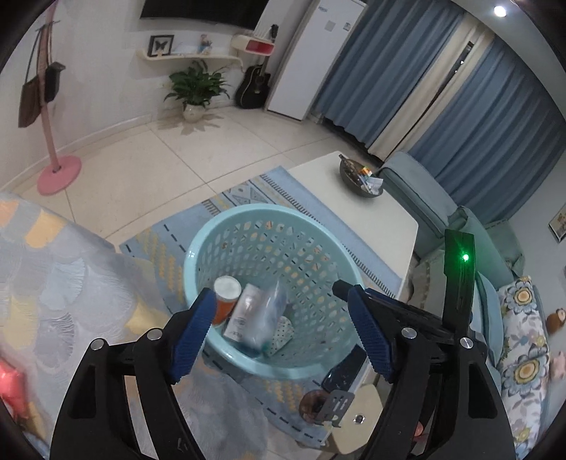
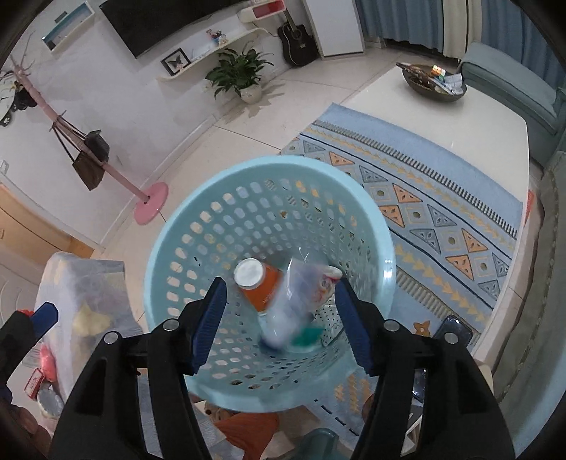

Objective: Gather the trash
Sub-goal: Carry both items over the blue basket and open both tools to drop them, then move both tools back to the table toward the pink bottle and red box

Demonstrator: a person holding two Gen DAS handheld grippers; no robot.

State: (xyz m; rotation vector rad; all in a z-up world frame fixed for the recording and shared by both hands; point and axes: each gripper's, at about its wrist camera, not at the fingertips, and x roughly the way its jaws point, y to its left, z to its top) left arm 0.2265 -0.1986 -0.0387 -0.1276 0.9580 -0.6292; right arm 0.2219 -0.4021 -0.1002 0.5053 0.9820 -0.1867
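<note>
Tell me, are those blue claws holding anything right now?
No. The left gripper and the right gripper are both open and empty above the basket; the trash lies inside it.

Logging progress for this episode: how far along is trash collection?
Done: orange cup, clear plastic bag and a spotted wrapper lie in the teal basket. In hand: nothing; left gripper and right gripper are open above it. Left: unclear; no loose trash is identifiable here.

It was a home living room: a sofa [image 1: 495, 254], coffee table [image 1: 371, 219], patterned rug [image 2: 442, 198], wall-mounted television [image 2: 169, 21], guitar [image 1: 253, 86] and potted plant [image 1: 194, 88] showed it.
</note>
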